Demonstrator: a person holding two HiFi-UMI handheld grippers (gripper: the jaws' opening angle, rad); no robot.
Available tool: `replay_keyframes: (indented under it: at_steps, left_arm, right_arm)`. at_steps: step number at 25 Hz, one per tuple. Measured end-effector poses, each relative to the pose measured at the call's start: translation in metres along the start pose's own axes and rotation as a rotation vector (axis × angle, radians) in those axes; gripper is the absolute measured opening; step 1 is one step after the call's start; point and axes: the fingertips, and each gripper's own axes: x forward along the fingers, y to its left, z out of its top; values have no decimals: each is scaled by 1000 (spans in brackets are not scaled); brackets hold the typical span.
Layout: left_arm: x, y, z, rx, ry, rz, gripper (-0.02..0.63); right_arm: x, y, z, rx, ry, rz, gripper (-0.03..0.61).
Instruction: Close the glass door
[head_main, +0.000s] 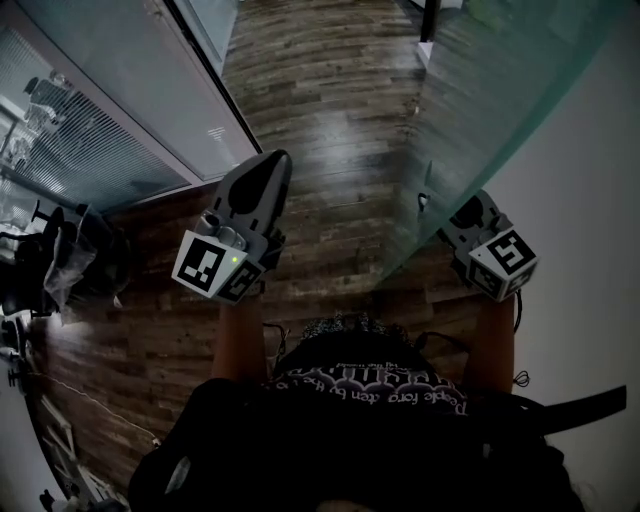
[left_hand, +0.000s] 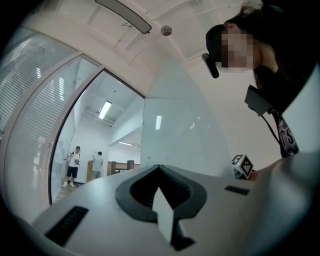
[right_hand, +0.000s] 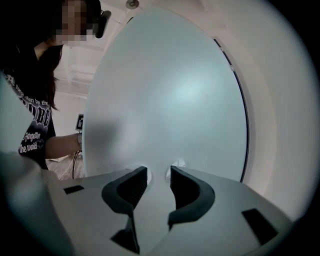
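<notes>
Two grippers: my left gripper, jaws together, empty; my right gripper, jaws apart, facing the glass door.

Glass door at right, btwn floor & wall. Right gripper on door's wall side, fingers close up to pane. Left gripper well left of door, over floor; partition further left.

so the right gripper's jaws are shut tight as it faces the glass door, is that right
Not quite. The right gripper has its jaws apart, with nothing held between them, as the right gripper view shows. The rest holds: it does face the glass door.
</notes>
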Motion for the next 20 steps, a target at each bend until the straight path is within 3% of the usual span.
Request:
replay_keyframes:
  at_steps: [12,20]
  left_arm:
    - [-31,23,6,24,13,132,2]
    - [-58,39,15,39,17,218,2]
  right_arm:
    - [44,18,5,-1,-4,149,143]
    - [74,30,14,-2,-19,181,143]
